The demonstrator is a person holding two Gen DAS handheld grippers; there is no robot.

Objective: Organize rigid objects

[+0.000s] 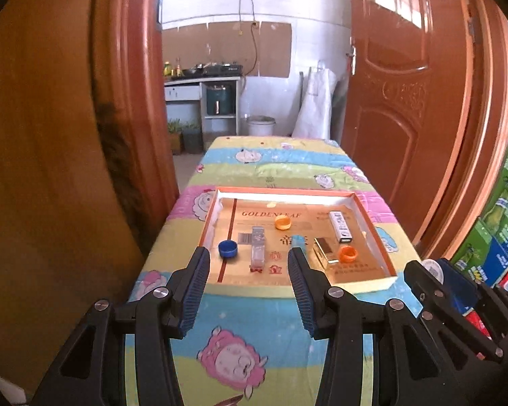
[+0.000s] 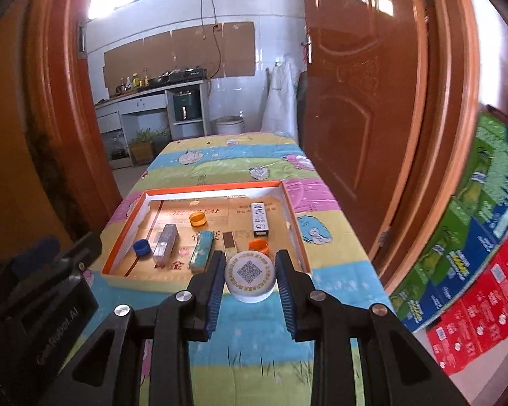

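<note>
My right gripper (image 2: pixel 250 260) is shut on a white round cap (image 2: pixel 250 277) with a QR code, held above the table's near side just short of the tray. My left gripper (image 1: pixel 249 257) stands open with nothing between its fingers, also short of the tray. The orange-rimmed shallow tray (image 1: pixel 281 192) holds a blue cap (image 1: pixel 227 248), a clear lighter (image 1: pixel 258 247), a yellow cap (image 1: pixel 282 223), an orange cap (image 1: pixel 347 254), a white lighter (image 1: pixel 340 226) and a gold box (image 1: pixel 325 252). A light-blue lighter (image 2: pixel 202 248) lies there too.
The table wears a cartoon-sheep cloth (image 1: pixel 233 318). A brown door (image 1: pixel 399 108) stands open at the right and a door frame (image 1: pixel 132 101) at the left. Green, blue and red cartons (image 2: pixel 474 237) are stacked to the right. A kitchen lies beyond.
</note>
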